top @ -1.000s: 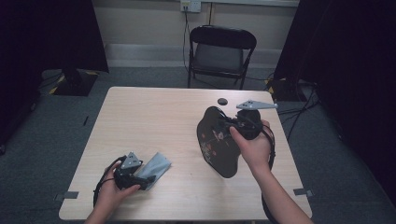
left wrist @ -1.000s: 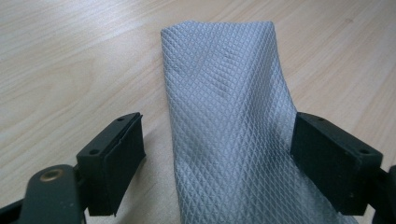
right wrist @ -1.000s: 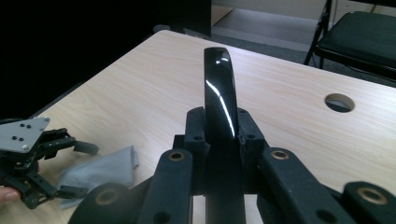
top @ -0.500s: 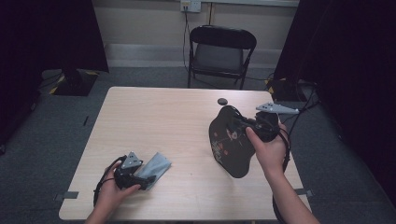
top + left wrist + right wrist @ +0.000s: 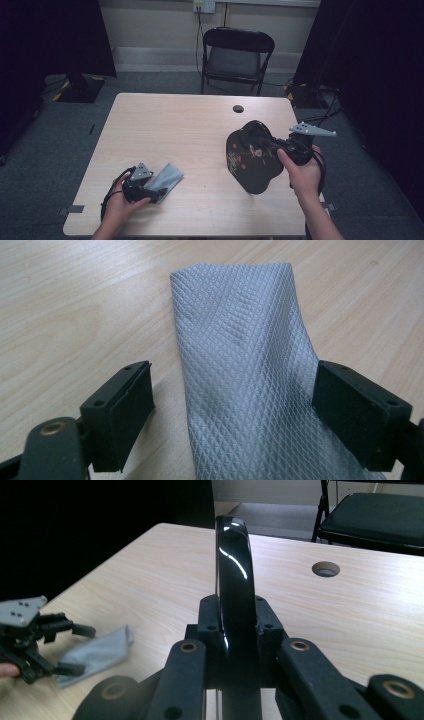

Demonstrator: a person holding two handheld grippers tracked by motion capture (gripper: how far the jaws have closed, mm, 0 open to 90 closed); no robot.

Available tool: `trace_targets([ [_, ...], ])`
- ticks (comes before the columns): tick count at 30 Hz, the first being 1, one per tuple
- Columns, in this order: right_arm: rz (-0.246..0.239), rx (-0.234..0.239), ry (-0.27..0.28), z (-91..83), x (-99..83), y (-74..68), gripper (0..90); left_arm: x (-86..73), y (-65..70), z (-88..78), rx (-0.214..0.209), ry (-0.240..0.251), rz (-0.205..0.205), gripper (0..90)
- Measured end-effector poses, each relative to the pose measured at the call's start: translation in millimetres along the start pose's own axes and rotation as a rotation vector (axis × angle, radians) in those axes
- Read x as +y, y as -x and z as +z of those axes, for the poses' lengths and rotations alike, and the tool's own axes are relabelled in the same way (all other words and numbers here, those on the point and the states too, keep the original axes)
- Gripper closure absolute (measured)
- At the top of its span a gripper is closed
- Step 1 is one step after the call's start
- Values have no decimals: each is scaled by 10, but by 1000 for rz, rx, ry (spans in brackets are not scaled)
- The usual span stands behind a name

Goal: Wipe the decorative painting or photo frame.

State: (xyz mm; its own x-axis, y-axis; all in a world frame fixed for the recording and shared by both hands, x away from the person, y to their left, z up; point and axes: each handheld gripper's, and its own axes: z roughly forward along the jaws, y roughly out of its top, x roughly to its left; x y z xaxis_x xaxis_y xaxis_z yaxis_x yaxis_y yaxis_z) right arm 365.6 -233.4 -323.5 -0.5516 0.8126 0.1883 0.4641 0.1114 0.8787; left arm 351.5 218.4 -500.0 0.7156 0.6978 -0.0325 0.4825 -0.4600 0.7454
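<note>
The right tool (image 5: 272,145) clamps the black floral tray (image 5: 250,157) by its rim — lifted for wiping; the left tool (image 5: 232,405), jaws apart, straddles the grey cloth (image 5: 245,360) on the surface (image 5: 175,130).

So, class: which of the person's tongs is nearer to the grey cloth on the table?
Left. The left tongs sit open astride the grey cloth, one jaw on each side. The right tongs, across the table, are shut on a black floral tray.

A black glossy tray (image 5: 252,160) with floral print is held tilted on edge above the counter (image 5: 190,130); a grey quilted cloth (image 5: 245,365) lies flat there.
</note>
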Motion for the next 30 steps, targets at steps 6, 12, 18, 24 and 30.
trace_targets([
  [6,-4,5,5,-10,-16,-10,788,13,1,13,1,-3,2,154],
  [12,-18,21,-3,-8,-53,-7,709,20,2,24,-1,-1,1,151],
  [18,-39,47,-18,-15,-146,-14,575,21,1,26,-1,-2,2,151],
  [24,-54,66,-29,-59,-311,8,523,21,1,26,-1,-2,3,151],
  [30,-61,67,-32,-84,-551,45,460,24,1,29,-3,-2,2,151],
])
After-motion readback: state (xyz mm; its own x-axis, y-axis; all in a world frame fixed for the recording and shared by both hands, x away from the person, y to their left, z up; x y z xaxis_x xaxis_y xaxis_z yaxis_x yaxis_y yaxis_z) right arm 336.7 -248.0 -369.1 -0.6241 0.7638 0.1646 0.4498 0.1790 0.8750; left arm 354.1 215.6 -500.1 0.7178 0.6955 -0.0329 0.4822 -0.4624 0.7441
